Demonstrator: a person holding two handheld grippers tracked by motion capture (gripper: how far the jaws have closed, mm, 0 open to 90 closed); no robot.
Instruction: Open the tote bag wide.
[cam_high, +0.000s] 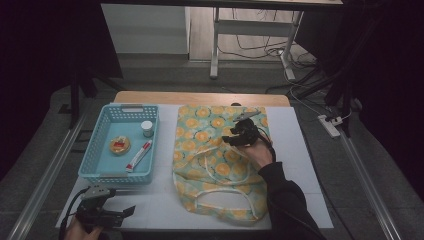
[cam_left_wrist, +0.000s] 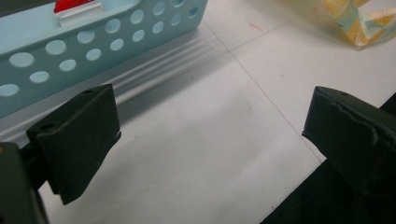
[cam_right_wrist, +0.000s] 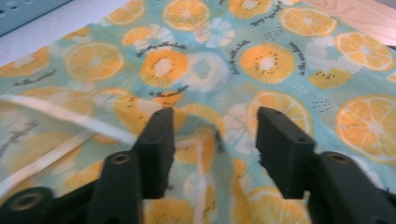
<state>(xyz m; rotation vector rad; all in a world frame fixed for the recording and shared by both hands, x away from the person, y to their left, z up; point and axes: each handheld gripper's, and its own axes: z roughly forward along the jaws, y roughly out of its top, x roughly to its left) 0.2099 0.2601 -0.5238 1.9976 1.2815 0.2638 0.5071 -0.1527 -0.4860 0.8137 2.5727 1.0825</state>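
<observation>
White table top bears fruit-print bag and blue basket.

1. A fabric bag is lying flat on the white table top, to the right of the blue basket, and is reaching from the table's far wooden edge almost to its near edge
2. Its cloth is showing a pale green ground printed with orange and kiwi slices and small lines of dark lettering (too blurred to read)
3. Two pale cream handles are lying in loops over the bag's near half, one curving above the other
4. In the right gripper view the cloth is wrinkling slightly, with a cream strap running across its left part
</observation>
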